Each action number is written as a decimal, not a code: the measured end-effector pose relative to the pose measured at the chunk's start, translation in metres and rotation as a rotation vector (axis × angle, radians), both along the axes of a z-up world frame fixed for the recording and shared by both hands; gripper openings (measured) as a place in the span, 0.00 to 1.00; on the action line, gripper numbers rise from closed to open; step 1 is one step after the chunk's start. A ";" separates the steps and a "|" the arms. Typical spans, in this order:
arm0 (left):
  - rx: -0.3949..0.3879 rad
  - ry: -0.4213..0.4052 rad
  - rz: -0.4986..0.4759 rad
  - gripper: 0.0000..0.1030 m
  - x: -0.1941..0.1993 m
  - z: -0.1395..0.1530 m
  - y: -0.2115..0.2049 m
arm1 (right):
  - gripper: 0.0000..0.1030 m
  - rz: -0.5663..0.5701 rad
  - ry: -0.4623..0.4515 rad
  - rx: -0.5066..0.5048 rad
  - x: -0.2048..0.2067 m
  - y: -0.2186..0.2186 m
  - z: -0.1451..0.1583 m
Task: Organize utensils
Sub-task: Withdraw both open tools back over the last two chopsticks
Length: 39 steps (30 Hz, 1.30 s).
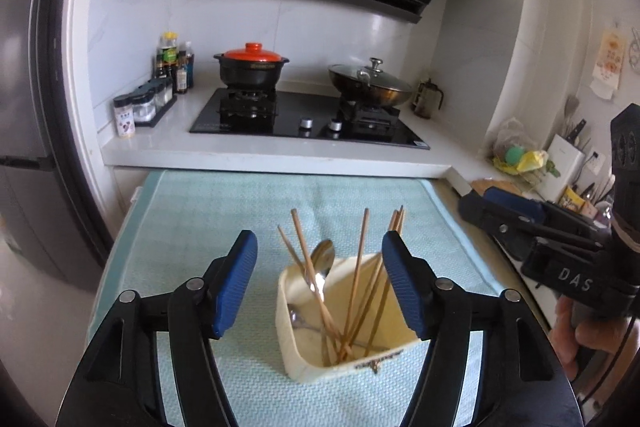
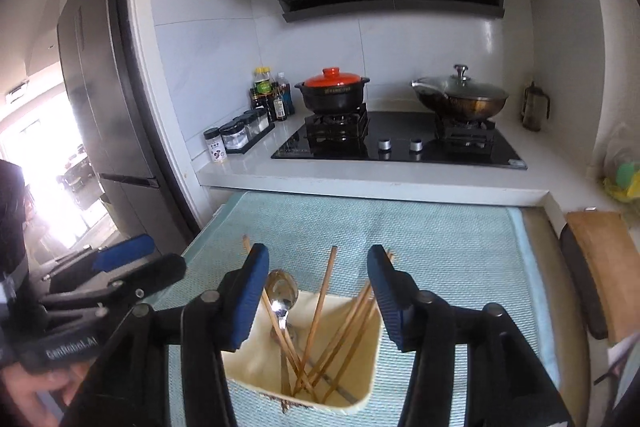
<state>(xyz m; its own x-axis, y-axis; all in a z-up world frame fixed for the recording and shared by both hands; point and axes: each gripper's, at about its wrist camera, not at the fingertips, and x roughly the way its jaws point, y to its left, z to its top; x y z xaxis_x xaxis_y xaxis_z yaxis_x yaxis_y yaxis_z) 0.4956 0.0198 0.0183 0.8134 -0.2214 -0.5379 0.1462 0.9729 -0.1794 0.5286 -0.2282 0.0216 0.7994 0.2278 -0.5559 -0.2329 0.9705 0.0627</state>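
A cream utensil holder (image 1: 296, 347) (image 2: 362, 343) stands on a pale green mat (image 1: 192, 219) (image 2: 448, 239). Several wooden chopsticks (image 1: 362, 267) (image 2: 320, 303) lean in it at mixed angles. A steel spoon (image 1: 323, 259) (image 2: 282, 291) stands bowl up among them, and a second spoon (image 1: 298, 321) lies low inside. My left gripper (image 1: 319, 241) is open just above the holder's near side. My right gripper (image 2: 318, 253) is open too, straddling the holder's mouth, with chopsticks close by both pads. Neither grips anything. Each gripper also shows at the edge of the other's view.
Behind the mat runs a white counter with a black hob (image 1: 308, 123). It carries a black pot with an orange lid (image 1: 252, 67) and a lidded wok (image 1: 370, 83). Spice jars (image 1: 140, 107) and bottles stand left, a fridge (image 2: 100, 87) further left, a wooden board (image 2: 600, 247) right.
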 end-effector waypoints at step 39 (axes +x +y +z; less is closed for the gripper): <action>-0.025 0.311 -0.072 0.87 -0.208 -0.188 -0.057 | 0.47 -0.060 0.294 -0.023 -0.251 -0.029 -0.208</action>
